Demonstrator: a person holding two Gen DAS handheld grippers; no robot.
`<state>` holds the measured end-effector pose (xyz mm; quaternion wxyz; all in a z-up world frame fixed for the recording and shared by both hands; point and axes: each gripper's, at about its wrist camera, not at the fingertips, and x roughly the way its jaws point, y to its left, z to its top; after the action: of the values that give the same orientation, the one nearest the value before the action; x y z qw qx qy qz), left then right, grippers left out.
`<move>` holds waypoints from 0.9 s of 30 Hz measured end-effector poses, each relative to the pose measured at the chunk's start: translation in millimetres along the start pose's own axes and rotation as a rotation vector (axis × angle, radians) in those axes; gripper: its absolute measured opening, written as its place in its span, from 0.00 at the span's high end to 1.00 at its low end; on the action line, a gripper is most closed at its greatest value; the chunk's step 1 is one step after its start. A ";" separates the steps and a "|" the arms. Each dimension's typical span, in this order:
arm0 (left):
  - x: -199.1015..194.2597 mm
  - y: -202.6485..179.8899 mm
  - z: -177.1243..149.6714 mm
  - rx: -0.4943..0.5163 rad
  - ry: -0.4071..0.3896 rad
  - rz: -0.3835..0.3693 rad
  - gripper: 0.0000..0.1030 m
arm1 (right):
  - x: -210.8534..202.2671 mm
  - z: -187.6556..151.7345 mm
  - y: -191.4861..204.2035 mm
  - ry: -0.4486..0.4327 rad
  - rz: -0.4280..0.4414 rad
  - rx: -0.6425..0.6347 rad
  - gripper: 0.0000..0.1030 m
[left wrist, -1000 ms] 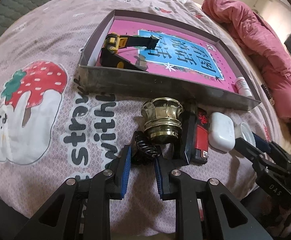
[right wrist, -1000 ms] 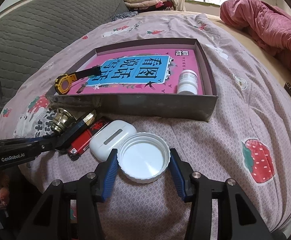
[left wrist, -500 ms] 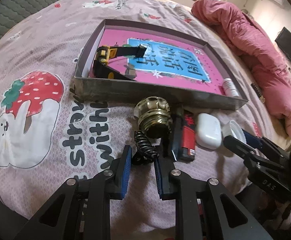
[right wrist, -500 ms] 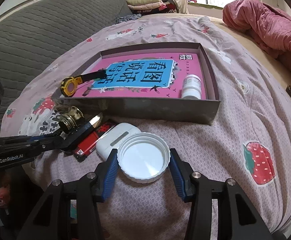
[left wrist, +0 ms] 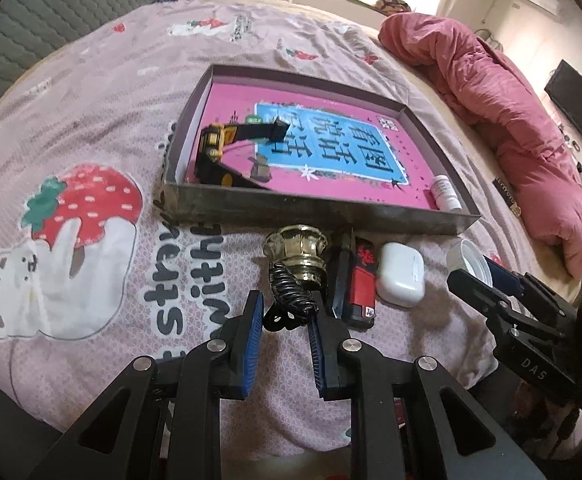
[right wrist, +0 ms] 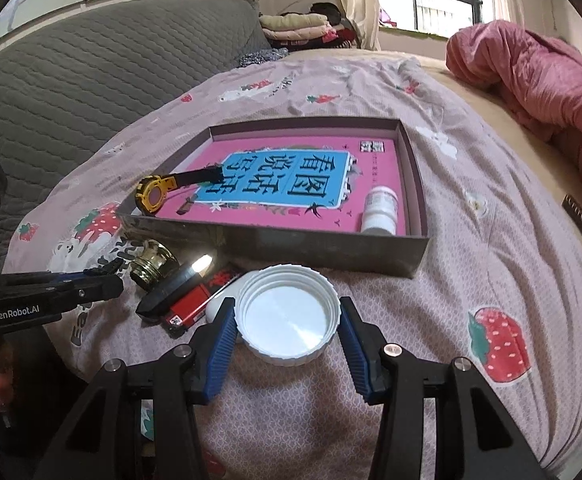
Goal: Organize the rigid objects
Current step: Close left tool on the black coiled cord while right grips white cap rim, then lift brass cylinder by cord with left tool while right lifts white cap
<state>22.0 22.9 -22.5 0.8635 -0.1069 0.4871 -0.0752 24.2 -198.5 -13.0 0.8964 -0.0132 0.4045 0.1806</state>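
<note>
A black claw hair clip point(left wrist: 291, 294) hangs between the blue pads of my left gripper point(left wrist: 285, 309), which is shut on it just above the bedspread. My right gripper point(right wrist: 287, 305) is shut on a white screw lid point(right wrist: 289, 316), hollow side up. Ahead lies a shallow grey box point(left wrist: 315, 210) holding a pink book point(left wrist: 331, 148), a yellow-black watch point(left wrist: 215, 140) and a small white bottle point(left wrist: 445, 193). In front of its near wall sit a brass knob point(left wrist: 295, 248), a black lighter point(left wrist: 341, 272), a red lighter point(left wrist: 361, 280) and a white earbuds case point(left wrist: 401, 276).
The box lies on a pink strawberry-print bedspread point(right wrist: 491, 264). A red quilt point(right wrist: 531, 80) is bunched at the far right and a grey padded headboard point(right wrist: 71, 80) runs along the left. In the right wrist view the left gripper point(right wrist: 91, 280) reaches in beside the brass knob point(right wrist: 151, 264).
My left gripper has risen with the clip and now looks down on the box from higher. The right gripper has tilted up slightly, with the lid still in it.
</note>
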 end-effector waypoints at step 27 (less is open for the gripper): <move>-13.6 -8.4 4.5 0.049 -0.073 0.014 0.78 | -17.4 8.7 5.1 -0.075 -0.040 -0.038 0.52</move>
<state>18.7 18.5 -6.8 0.8835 -0.0851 0.4542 -0.0771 18.2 -197.7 6.3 0.9140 -0.0315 0.3666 0.1708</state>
